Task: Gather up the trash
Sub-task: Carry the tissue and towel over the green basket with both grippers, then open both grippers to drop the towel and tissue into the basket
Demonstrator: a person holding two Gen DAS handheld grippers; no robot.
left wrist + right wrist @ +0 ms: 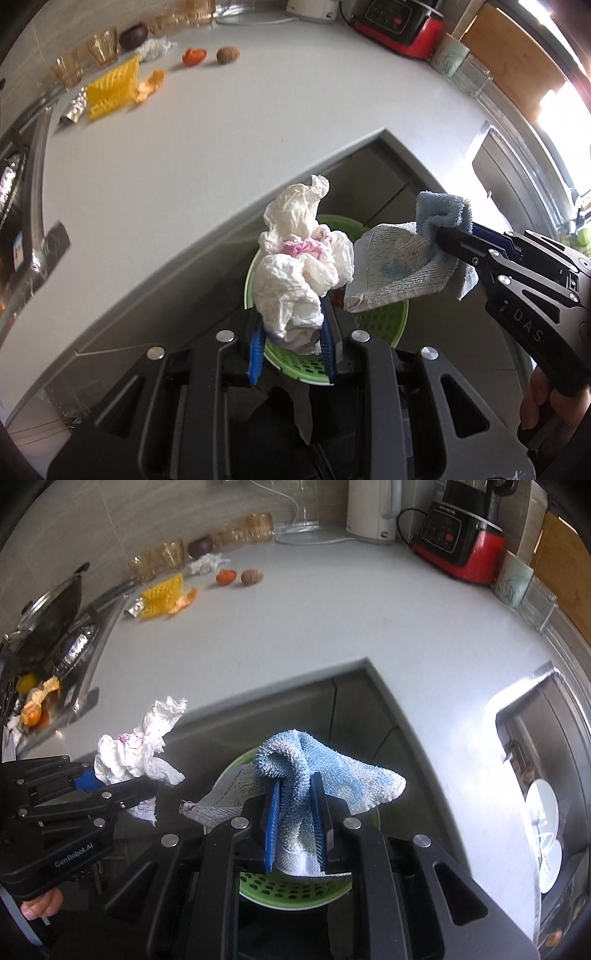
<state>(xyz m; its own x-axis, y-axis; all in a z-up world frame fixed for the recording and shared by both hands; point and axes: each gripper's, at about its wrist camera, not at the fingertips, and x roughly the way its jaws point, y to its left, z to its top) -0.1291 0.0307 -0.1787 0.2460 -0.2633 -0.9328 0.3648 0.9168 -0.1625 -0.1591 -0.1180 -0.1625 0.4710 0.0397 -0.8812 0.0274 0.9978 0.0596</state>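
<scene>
green basket (380,323): sits on the floor below the counter edge, contents mostly hidden
left gripper (291,341): clamped on crumpled tissue (299,266), right over the basket
right gripper (295,825): pinching blue cloth (325,771), also above the basket

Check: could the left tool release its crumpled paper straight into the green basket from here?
Probably yes. The left tool grips the crumpled paper directly above the green basket, with nothing beneath it. The cloth in the right tool overhangs the basket's other side.
</scene>
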